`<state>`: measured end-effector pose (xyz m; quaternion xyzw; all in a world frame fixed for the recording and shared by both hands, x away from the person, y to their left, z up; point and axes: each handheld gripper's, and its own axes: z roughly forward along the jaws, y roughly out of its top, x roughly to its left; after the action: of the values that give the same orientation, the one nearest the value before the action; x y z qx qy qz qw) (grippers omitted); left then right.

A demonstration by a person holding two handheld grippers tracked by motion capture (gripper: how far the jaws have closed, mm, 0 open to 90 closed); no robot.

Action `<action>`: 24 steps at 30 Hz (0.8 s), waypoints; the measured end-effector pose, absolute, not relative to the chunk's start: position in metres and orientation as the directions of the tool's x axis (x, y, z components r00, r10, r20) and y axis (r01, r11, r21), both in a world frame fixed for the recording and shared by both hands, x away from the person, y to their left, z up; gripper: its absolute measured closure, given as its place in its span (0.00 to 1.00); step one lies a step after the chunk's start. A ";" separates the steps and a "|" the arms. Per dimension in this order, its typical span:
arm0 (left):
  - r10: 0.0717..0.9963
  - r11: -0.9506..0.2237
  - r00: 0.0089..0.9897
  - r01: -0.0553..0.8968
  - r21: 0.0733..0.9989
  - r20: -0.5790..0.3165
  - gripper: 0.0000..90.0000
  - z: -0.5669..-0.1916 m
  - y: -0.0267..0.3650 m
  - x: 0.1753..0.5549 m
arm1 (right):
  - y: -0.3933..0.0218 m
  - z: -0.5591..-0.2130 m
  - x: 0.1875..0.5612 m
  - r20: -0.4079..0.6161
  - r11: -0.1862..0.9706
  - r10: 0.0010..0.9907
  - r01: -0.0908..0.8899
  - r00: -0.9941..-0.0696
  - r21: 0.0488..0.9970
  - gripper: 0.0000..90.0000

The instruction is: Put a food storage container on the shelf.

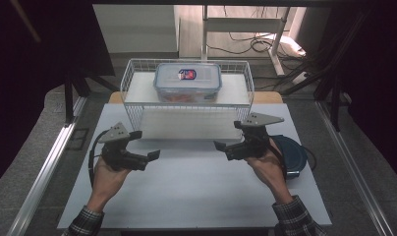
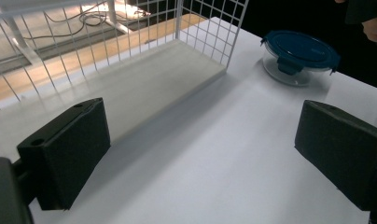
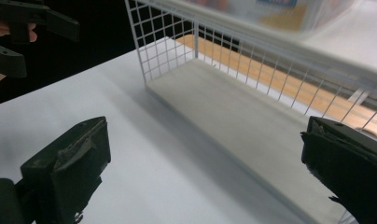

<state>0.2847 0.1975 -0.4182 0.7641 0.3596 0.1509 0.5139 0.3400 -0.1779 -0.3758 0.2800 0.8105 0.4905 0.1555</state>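
Both grippers hover over the white table, each held in a hand. My left gripper is open with nothing between its jaws and points toward the table's middle. My right gripper is open too, aimed at the left gripper. In the left gripper view the left gripper has its jaws wide apart over bare tabletop. In the right gripper view the right gripper faces the lower shelf of a white wire rack. A clear rectangular box with a blue-rimmed lid sits on the rack's top shelf.
A round container with a dark blue clip lid stands on the table just right of my right hand, also visible as the round container beyond the rack's corner. Metal rails run along both table sides. Cables lie on the floor behind.
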 end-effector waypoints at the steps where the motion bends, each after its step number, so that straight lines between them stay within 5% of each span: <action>1: 0.703 -0.212 0.697 0.397 0.893 -0.143 0.03 -0.422 0.198 0.282 | -0.179 -0.379 0.338 0.026 0.361 0.606 0.304 -0.795 0.882 0.01; 24: 0.735 -0.244 0.667 0.425 0.872 -0.119 0.03 -0.481 0.202 0.237 | -0.193 -0.433 0.298 0.021 0.373 0.627 0.324 -0.778 0.869 0.01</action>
<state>0.2370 0.2023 -0.4808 0.7724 0.3754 0.1597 0.4867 0.2981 -0.1929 -0.4332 0.2925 0.8131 0.4775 0.1589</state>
